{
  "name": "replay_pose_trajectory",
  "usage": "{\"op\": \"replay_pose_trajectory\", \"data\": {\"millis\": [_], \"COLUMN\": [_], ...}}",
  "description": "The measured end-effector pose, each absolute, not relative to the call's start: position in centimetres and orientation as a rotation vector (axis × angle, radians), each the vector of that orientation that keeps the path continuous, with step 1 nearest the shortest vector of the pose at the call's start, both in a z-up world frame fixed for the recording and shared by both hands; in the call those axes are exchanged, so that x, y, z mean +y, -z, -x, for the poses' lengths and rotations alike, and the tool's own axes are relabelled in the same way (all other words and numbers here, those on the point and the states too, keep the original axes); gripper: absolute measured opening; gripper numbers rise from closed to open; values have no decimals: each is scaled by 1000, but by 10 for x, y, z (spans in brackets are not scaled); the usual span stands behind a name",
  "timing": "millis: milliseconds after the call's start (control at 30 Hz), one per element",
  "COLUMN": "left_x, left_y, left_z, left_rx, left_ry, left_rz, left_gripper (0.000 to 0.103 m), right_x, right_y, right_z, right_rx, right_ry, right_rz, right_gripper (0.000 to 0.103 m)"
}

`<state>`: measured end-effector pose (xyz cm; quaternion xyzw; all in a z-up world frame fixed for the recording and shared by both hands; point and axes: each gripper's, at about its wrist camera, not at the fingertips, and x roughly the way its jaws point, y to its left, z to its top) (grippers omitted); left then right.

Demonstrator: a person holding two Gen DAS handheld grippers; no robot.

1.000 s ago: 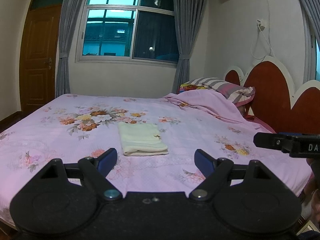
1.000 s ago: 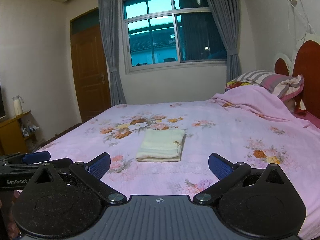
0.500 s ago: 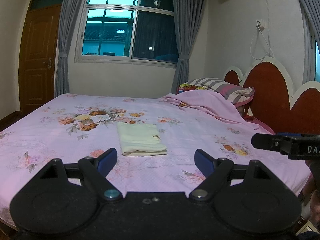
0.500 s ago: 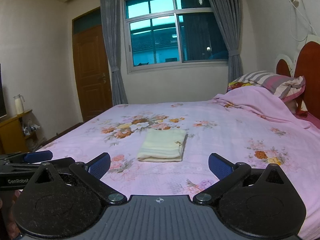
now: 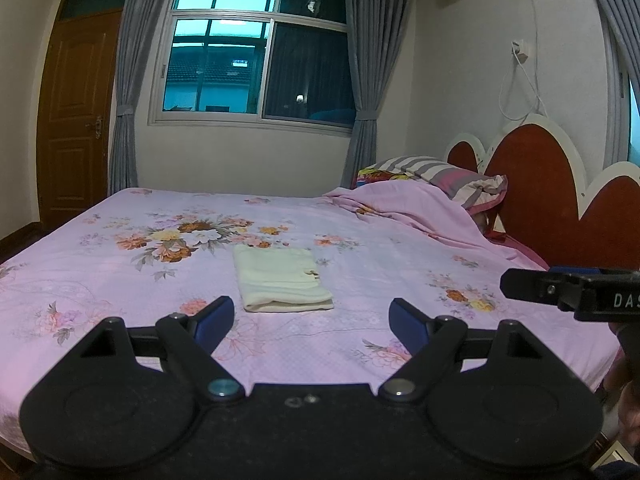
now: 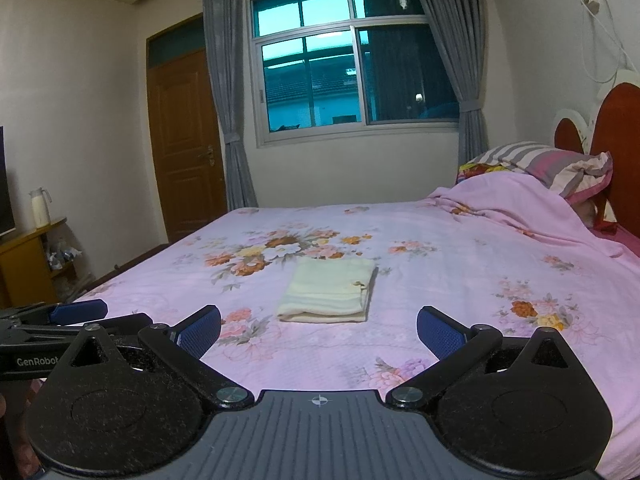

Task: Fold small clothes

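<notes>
A small pale-yellow garment point(image 5: 282, 278) point(image 6: 332, 290) lies folded into a neat rectangle on the pink floral bedspread point(image 5: 120, 280) point(image 6: 480, 264), near the middle of the bed. My left gripper point(image 5: 310, 318) hovers short of it, open, with nothing between its blue pads. My right gripper point(image 6: 318, 330) is likewise open and empty, held back from the garment's near edge. Each gripper shows at the side of the other's view: the right one point(image 5: 572, 290) at the right edge, the left one point(image 6: 56, 320) at the left edge.
A rumpled pink quilt point(image 5: 404, 208) and striped pillows point(image 5: 444, 174) lie by the red headboard point(image 5: 536, 200) on the right. A wooden door point(image 6: 182, 148) and a low cabinet with a jug point(image 6: 40, 208) stand on the left. The window point(image 5: 256, 60) is behind the bed.
</notes>
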<state>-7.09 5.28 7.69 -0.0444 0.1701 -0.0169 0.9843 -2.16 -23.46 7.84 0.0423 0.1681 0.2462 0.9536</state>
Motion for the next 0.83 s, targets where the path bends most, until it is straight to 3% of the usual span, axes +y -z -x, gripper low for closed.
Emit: {"op": "replay_pose_trajectory", "data": {"millis": [833], "left_x": [52], "left_y": [-74], "left_z": [70], "left_rx": [325], "left_ry": [72], "left_rz": [86], "left_gripper": [84], "right_x": [-238], "right_y": [-72], "right_z": [15], "right_rx": [355], "right_ry": [-505], "right_rz": [-73], "right_gripper": [103]}}
